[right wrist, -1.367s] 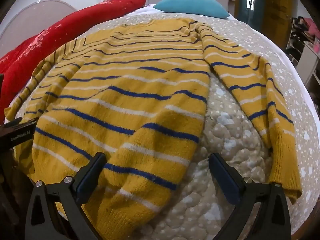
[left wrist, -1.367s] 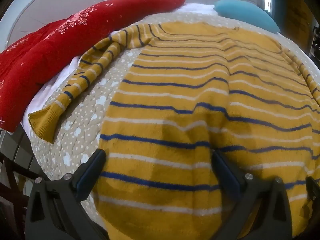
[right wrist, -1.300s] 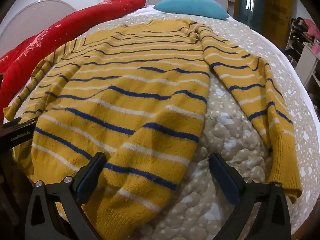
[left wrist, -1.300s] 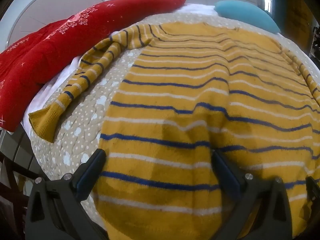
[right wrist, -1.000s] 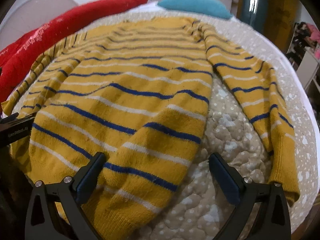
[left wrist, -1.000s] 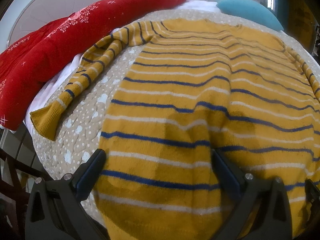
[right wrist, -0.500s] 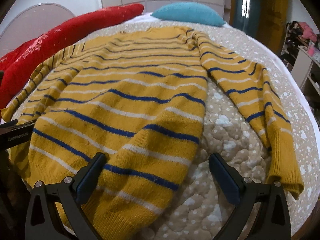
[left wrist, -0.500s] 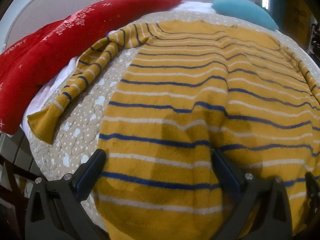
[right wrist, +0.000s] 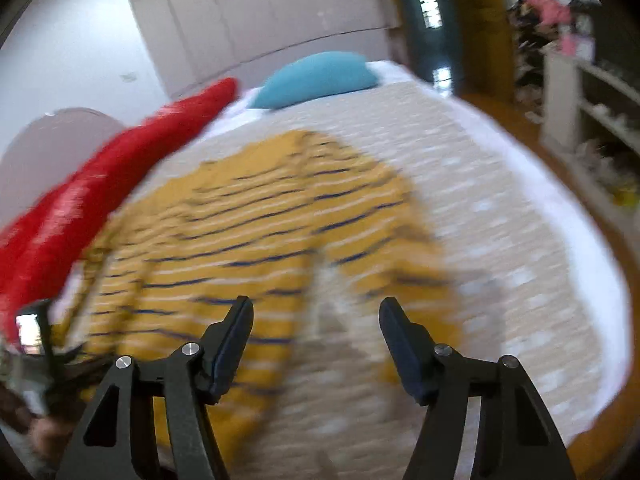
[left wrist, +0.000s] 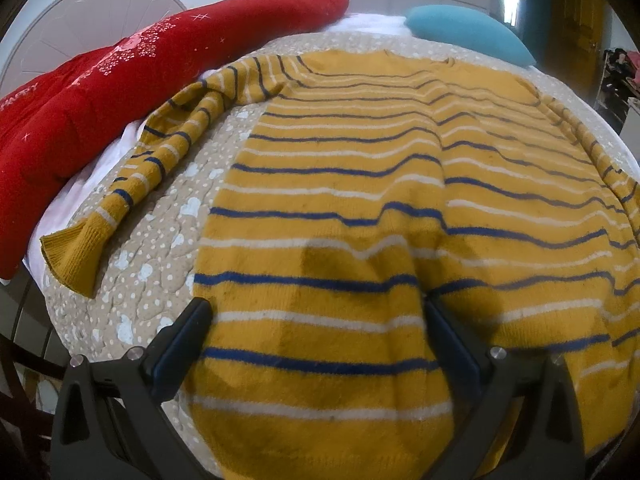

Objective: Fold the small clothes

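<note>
Left wrist view shows my left gripper [left wrist: 316, 320] low over the hem end of the yellow striped sweater [left wrist: 400, 208], fingers spread wide with nothing between them, their shadows falling on the knit. The sweater lies flat on the dotted beige quilt [left wrist: 160, 248], its left sleeve [left wrist: 152, 176] stretched out beside the red pillow [left wrist: 100, 92], and a teal pillow [left wrist: 468, 32] sits at the far end of the bed. From the right wrist view, heavily blurred, my right gripper [right wrist: 316, 332] is raised well above the bed and tilted, jaws parted and holding nothing, pointing toward the gap between the sweater's body and its right sleeve [right wrist: 404, 256].
</note>
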Motion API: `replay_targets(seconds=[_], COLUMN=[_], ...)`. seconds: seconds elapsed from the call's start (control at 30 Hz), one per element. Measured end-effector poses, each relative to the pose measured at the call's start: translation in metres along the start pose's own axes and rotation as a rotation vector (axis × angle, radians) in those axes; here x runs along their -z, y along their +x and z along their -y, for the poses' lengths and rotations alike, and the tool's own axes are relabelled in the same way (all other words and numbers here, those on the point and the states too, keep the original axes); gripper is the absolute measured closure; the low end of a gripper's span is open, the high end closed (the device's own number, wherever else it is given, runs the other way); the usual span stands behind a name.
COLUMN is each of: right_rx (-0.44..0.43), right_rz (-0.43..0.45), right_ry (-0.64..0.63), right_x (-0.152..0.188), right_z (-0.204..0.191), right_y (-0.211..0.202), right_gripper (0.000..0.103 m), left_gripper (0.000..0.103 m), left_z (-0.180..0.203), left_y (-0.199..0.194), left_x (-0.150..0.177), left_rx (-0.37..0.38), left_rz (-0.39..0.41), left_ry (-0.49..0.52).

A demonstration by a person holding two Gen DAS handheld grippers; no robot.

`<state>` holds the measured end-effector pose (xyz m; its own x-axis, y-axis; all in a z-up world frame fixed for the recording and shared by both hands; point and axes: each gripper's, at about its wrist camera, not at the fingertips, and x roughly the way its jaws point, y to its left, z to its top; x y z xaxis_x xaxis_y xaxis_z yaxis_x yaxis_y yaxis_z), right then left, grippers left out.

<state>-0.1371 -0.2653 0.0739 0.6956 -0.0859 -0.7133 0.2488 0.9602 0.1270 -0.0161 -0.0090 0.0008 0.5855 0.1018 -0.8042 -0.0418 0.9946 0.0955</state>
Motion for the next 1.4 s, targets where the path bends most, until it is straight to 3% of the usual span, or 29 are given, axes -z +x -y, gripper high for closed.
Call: replay_targets(seconds=[0.23,0.27,0.3,0.33,0.37,0.43,0.57,0.7,0.8,0.93,1.07,1.13,1.2,1.27,1.37,1.4], right_rx=[0.011,0.029,0.063,0.085,0.071,0.048,0.131,0.293,0.467,0.56,0.411,0.264,0.1,-0.091,-0.267,-0.287], right_rz=[-0.039,-0.046,-0.07,-0.088,-0.083,-0.058,0.015,0.024,-0.003,-0.072,0.012,0.015,-0.023,-0.094,-0.177,-0.192], right_ry=[-0.055,-0.057,-0.059,-0.061,-0.046,-0.009,0.047,0.112,0.123,0.173,0.168,0.155,0.142,0.131,0.136,0.129], right_x=[0.0,0.0,0.0,-0.001,-0.005,-0.011,-0.039,-0.076,-0.094,-0.1,-0.088,-0.076,-0.059,-0.04,-0.009,0.001], right_z=[0.017,0.019,0.02,0.023,0.03,0.041,0.075,0.123,0.152,0.171,0.131,0.1,0.076,0.046,0.01,0.0], right_y=[0.037,0.042,0.049,0.054,0.053,0.044,0.026,0.038,0.061,0.079,0.043,0.029,0.028,0.033,0.044,0.045], right_gripper=[0.034,0.045,0.073,0.086,0.091,0.092,0.093,0.093,0.093,0.092,0.082,0.074,0.066,0.065,0.065,0.065], left_gripper=[0.0,0.0,0.0,0.0,0.0,0.0,0.0,0.0,0.0,0.0,0.0,0.0,0.0,0.0,0.0,0.0], left_z=[0.002,0.002,0.001,0.001,0.0,0.0,0.0,0.0,0.001,-0.004,-0.03,-0.049,-0.08,-0.102,-0.123,-0.125], left_y=[0.0,0.0,0.0,0.0,0.0,0.0,0.001,0.0,0.0,-0.003,-0.017,-0.023,-0.024,-0.021,-0.014,-0.013], left_x=[-0.001,-0.001,-0.002,-0.002,-0.002,-0.002,-0.001,0.0,0.0,-0.004,-0.009,-0.01,-0.008,-0.005,0.003,0.006], left_rx=[-0.01,-0.01,-0.007,-0.003,0.001,0.003,-0.004,-0.002,0.0,0.047,0.203,0.252,0.284,0.298,0.305,0.316], left_rz=[-0.006,-0.009,-0.014,-0.017,-0.02,-0.022,-0.022,-0.014,-0.015,-0.049,-0.064,-0.052,-0.049,-0.059,-0.091,-0.096], left_ry=[0.0,0.003,0.006,0.009,0.013,0.015,0.014,0.021,0.028,0.044,-0.042,-0.113,-0.217,-0.282,-0.333,-0.331])
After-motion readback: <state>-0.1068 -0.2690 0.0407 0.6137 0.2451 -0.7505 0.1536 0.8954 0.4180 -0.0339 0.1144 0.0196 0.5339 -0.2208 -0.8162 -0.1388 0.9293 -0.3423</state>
